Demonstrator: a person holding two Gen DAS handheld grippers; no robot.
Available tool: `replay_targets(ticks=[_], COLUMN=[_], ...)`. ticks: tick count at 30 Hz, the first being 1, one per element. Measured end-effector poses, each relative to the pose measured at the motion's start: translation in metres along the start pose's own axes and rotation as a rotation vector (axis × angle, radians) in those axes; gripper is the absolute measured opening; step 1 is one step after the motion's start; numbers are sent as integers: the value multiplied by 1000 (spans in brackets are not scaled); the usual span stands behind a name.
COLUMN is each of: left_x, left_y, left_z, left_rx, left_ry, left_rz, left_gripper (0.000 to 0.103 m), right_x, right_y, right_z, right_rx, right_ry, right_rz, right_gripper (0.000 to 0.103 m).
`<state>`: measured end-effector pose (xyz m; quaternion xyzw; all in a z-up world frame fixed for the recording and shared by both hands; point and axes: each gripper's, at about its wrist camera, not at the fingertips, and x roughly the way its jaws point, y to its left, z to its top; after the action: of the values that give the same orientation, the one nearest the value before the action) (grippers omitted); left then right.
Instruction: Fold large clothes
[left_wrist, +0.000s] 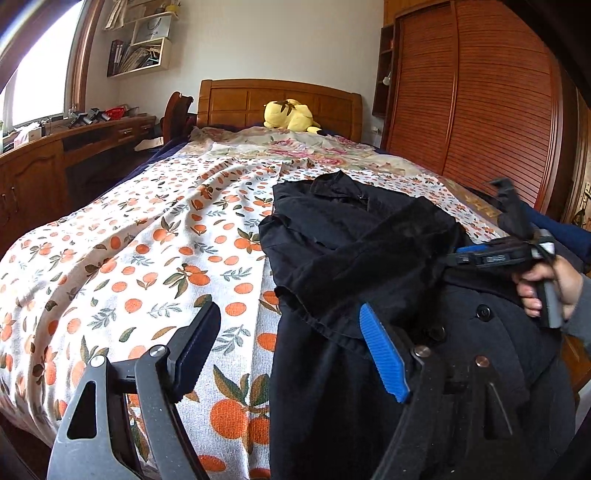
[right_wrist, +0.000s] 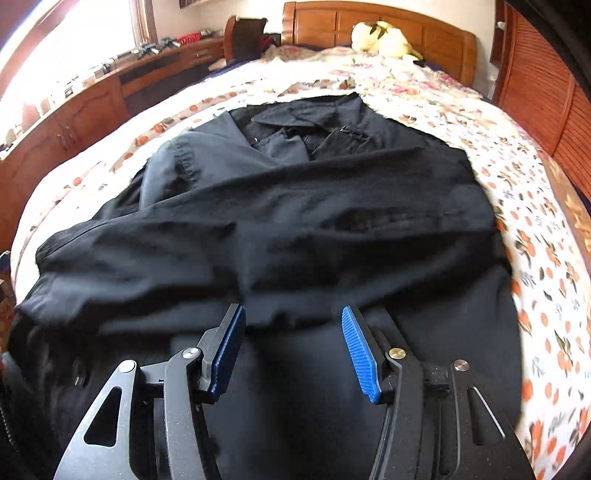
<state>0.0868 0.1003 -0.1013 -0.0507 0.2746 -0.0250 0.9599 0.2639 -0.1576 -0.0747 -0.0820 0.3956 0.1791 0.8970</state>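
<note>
A large black coat (right_wrist: 295, 221) lies on the bed with its collar toward the headboard and one sleeve (right_wrist: 258, 206) folded across the chest. My right gripper (right_wrist: 291, 332) hovers low over the coat's lower half, its blue-padded jaws open with only fabric beneath them. In the left wrist view the coat (left_wrist: 351, 240) fills the right side. My left gripper (left_wrist: 291, 332) stands open at its left edge: one finger (left_wrist: 195, 343) over the bedspread, the blue pad (left_wrist: 384, 354) over the coat. A hand (left_wrist: 550, 291) holds the right gripper (left_wrist: 480, 256) at the far right.
An orange-print bedspread (left_wrist: 147, 258) covers the bed. A yellow plush toy (left_wrist: 291, 115) rests against the wooden headboard (left_wrist: 240, 99). A slatted wooden wardrobe (left_wrist: 480, 110) stands on the right, and a cluttered wooden desk (left_wrist: 55, 155) on the left below a window.
</note>
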Motion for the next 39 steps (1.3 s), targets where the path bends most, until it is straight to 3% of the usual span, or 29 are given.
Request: replay_targets(ticks=[13, 28, 39], left_x=[12, 13, -7], left_y=[-13, -15, -1], left_z=[-4, 0, -8], left_rx=[31, 31, 36], left_ry=[39, 78, 136], left_rz=[10, 44, 63], left_gripper=[78, 78, 78], right_x=[-76, -102, -114], right_y=[-41, -70, -73], right_z=[-98, -139, -159], right_rx=[85, 156, 147], right_ry=[-82, -78, -37], right_rz=[-86, -185, -141], right_gripper=[56, 58, 58])
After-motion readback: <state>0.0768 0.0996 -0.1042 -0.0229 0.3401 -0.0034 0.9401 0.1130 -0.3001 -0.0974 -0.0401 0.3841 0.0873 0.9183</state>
